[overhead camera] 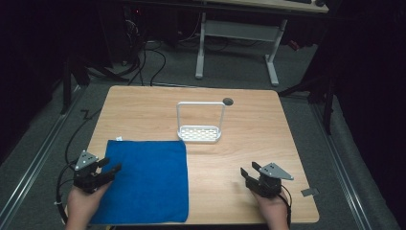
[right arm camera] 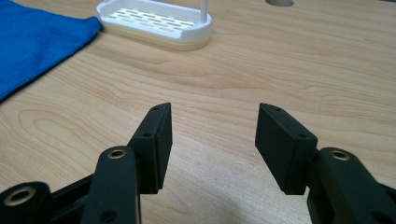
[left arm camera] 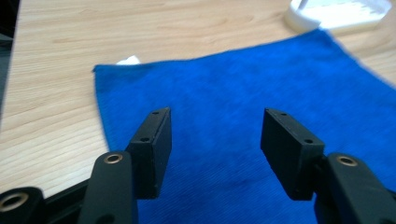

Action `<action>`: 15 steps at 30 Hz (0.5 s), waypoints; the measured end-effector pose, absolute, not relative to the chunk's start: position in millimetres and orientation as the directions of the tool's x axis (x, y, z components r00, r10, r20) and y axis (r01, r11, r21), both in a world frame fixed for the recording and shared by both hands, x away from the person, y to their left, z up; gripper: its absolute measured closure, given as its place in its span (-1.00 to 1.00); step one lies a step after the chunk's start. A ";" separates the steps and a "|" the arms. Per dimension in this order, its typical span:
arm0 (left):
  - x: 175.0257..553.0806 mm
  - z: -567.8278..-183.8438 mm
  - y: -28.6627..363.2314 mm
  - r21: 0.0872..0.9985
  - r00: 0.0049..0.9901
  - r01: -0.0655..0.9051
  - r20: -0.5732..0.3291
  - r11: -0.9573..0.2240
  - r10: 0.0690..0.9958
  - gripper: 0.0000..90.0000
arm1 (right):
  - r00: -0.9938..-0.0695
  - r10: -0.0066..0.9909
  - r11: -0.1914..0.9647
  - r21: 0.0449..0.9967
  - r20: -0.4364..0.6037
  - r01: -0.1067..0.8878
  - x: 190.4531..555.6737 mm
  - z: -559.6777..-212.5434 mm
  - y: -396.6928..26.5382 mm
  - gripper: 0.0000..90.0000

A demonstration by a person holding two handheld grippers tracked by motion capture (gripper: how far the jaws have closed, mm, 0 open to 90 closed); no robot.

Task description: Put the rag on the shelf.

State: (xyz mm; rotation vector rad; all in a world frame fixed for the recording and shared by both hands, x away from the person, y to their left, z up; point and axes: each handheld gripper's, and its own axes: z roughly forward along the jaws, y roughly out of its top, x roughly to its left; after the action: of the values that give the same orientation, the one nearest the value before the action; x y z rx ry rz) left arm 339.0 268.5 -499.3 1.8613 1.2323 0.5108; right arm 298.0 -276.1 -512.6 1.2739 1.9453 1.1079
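A blue cloth [overhead camera: 146, 179] lies flat on the near left part of the wooden table [overhead camera: 249, 143]. My left gripper [overhead camera: 109, 166] hovers at the cloth's left edge, open, with nothing between its jaws; in the left gripper view the blue cloth [left arm camera: 233, 93] spreads out under and ahead of the left gripper [left arm camera: 215, 126]. My right gripper [overhead camera: 245, 173] is open over bare wood near the table's front right, well apart from the cloth. In the right gripper view the right gripper [right arm camera: 212, 123] holds nothing.
A white rack with a tall looped handle [overhead camera: 199, 123] stands mid-table, just beyond the cloth's far right corner; its slotted base [right arm camera: 156, 23] lies ahead of the right gripper. A round hole [overhead camera: 228, 101] is in the table behind it. A white label [left arm camera: 129, 60] peeks from the cloth's far corner.
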 end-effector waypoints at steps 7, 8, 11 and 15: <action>340.0 -501.1 276.2 0.815 0.420 0.561 -0.131 -0.144 0.898 -0.02 | -0.384 0.923 0.182 0.870 0.009 0.458 294.5 -511.4 -276.1 0.00; 339.8 -501.2 276.4 0.814 0.418 0.561 -0.126 -0.147 0.900 -0.02 | -0.384 0.923 0.182 0.870 0.009 0.458 294.5 -511.4 -276.1 0.00; 339.4 -501.2 277.1 0.817 0.414 0.558 -0.122 -0.146 0.902 -0.02 | -0.383 0.923 0.182 0.866 0.013 0.466 296.3 -512.0 -275.5 0.00; 339.1 -501.2 276.5 0.816 0.416 0.558 -0.114 -0.154 0.902 -0.02 | -0.384 0.923 0.180 0.865 0.016 0.468 296.7 -512.6 -275.5 0.00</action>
State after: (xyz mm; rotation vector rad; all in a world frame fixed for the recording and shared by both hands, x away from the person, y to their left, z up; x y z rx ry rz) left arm 339.1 276.5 -501.2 1.8346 1.2539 0.5189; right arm 296.7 -275.5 -512.6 1.3038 1.9355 1.1289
